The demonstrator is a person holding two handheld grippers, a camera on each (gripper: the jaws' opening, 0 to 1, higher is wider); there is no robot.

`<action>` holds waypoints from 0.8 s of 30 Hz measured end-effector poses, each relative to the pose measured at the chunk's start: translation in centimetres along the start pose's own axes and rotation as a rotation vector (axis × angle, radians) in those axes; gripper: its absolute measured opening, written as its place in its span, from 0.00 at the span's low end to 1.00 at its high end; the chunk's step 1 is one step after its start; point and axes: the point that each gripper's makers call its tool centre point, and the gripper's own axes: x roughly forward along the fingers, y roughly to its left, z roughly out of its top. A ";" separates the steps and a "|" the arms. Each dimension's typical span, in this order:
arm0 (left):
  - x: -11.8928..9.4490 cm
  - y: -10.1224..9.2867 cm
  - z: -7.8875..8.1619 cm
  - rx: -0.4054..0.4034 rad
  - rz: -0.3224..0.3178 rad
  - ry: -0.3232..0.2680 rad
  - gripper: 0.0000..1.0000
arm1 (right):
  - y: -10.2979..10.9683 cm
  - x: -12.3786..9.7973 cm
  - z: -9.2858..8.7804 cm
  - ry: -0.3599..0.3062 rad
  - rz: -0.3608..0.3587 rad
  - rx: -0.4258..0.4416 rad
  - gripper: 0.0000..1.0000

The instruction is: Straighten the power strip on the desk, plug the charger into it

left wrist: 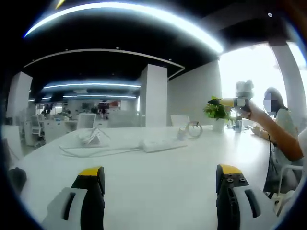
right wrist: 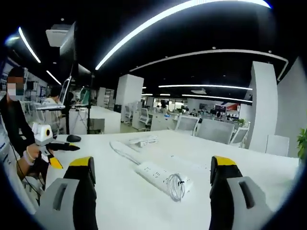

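Note:
A white power strip point(left wrist: 162, 144) lies aslant on the white desk point(left wrist: 144, 191), well beyond my left gripper point(left wrist: 160, 171), which is open with nothing between its jaws. Its cord sits in a coil point(left wrist: 194, 129) at its right end. Left of it lies a white charger point(left wrist: 91, 137) with a loose white cable point(left wrist: 96, 152). In the right gripper view the power strip point(right wrist: 160, 176) lies just ahead between the jaws, the cord coil point(right wrist: 176, 186) at its near end. The charger point(right wrist: 144, 140) sits farther back. My right gripper point(right wrist: 152, 164) is open and holds nothing.
A potted plant point(left wrist: 218, 112) stands at the desk's far right, beside a person point(left wrist: 283, 129) holding another gripper point(left wrist: 235, 101). At the left a second person point(right wrist: 17, 129) holds a gripper point(right wrist: 48, 143) near a mouse point(right wrist: 73, 138). Office chairs point(right wrist: 211, 129) stand behind the desk.

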 end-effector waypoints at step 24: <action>0.5 0.0 -0.2 0.007 0.001 0.009 0.99 | -0.1 -6.9 -5.0 -0.039 -0.172 0.091 1.00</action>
